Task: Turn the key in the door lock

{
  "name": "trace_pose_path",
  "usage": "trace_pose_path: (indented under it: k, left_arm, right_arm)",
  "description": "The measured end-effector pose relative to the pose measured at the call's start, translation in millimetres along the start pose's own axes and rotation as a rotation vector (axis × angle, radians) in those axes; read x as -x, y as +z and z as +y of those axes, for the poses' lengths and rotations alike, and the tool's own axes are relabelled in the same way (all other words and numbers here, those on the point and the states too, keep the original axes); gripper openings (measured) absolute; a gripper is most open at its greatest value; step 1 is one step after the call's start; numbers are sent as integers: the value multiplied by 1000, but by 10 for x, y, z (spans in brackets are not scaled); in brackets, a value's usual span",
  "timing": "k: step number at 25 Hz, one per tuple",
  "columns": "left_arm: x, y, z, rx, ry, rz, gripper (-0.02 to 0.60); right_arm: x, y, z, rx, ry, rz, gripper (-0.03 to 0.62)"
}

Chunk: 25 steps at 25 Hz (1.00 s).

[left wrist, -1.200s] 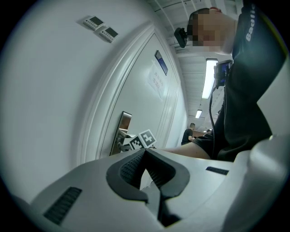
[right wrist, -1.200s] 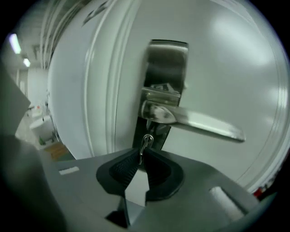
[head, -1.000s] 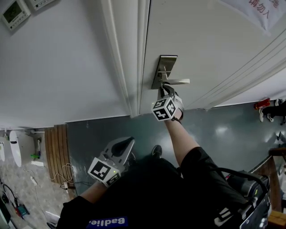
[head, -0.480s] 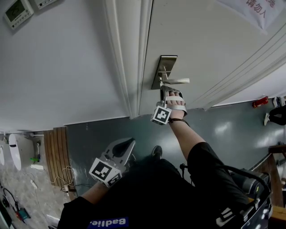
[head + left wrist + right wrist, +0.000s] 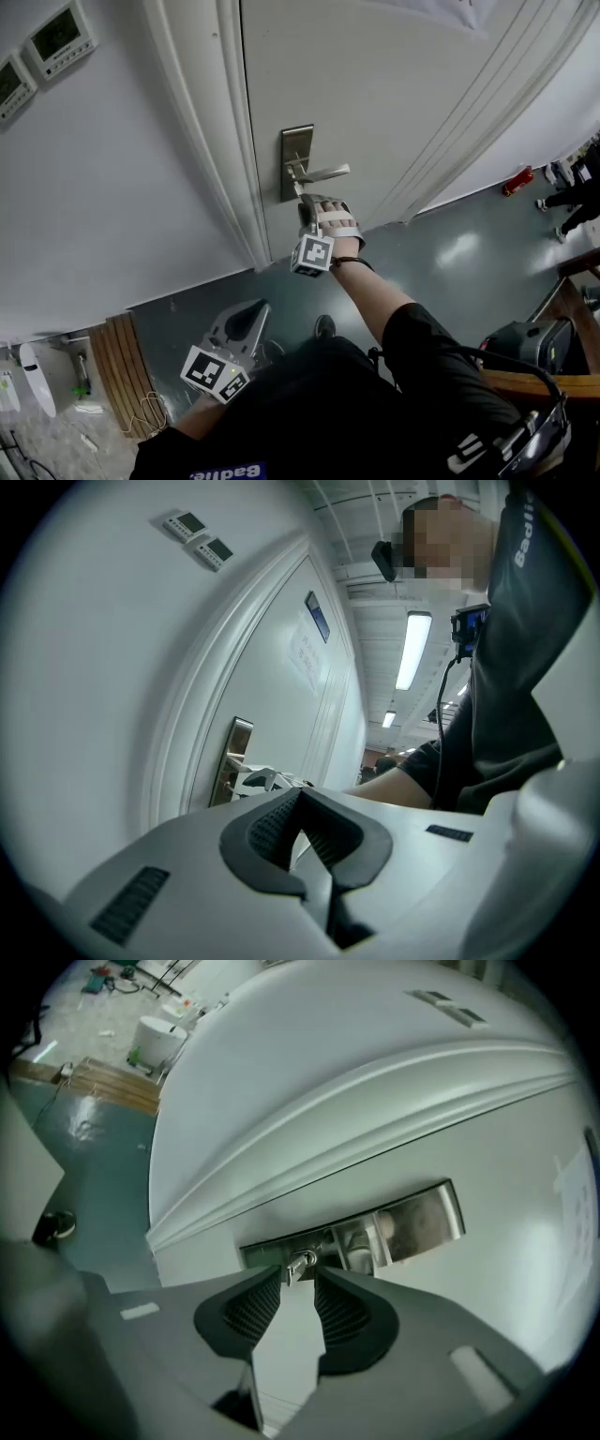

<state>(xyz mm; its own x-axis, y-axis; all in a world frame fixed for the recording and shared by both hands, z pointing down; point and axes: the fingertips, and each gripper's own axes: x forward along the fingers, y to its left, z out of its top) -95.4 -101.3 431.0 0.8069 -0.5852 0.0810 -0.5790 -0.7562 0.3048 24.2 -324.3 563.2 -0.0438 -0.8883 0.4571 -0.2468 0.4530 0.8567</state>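
A steel lock plate (image 5: 296, 164) with a lever handle (image 5: 326, 173) sits on the white door (image 5: 394, 84). My right gripper (image 5: 306, 201) points at the plate just below the handle. In the right gripper view a small silver key (image 5: 300, 1265) sticks out of the lock plate (image 5: 417, 1221), right at my right gripper's (image 5: 298, 1283) tips. Its jaws have just been opening and a gap shows on both sides of the key. My left gripper (image 5: 255, 311) hangs low beside my body, away from the door, its pads (image 5: 272, 829) meeting at the tips with nothing between them.
The moulded door frame (image 5: 202, 141) runs left of the lock. Two wall control panels (image 5: 58, 42) hang on the white wall at upper left. Wooden slats (image 5: 117, 370) lie on the grey floor at lower left. A red object (image 5: 516, 180) and people's feet show far right.
The right wrist has rolled, turning its marker cube, and the gripper has drawn slightly back from the lock. The head view has swung, so the lock sits further left. The left gripper barely moved.
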Motion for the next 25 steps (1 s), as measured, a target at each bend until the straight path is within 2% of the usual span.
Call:
trace_pose_path:
  k: [6,12,18,25]
  left_arm:
    - [-35,4,-125,19,-88,-24,-7]
    - [-7,-95,-380,27,-107,-29,-6]
    - [43,-106,-746,-1,-40,-52,-6]
    - [-41,-283,-1532,-9,64,-58,-6]
  right_arm:
    - [714,68,-21,-334,53,-85,83]
    - [1358,122,-31,-603,97,-199,82]
    - [1967,-9,-50,-777,134,-323,68]
    - [2799,-558,84,-926,229,-449,49]
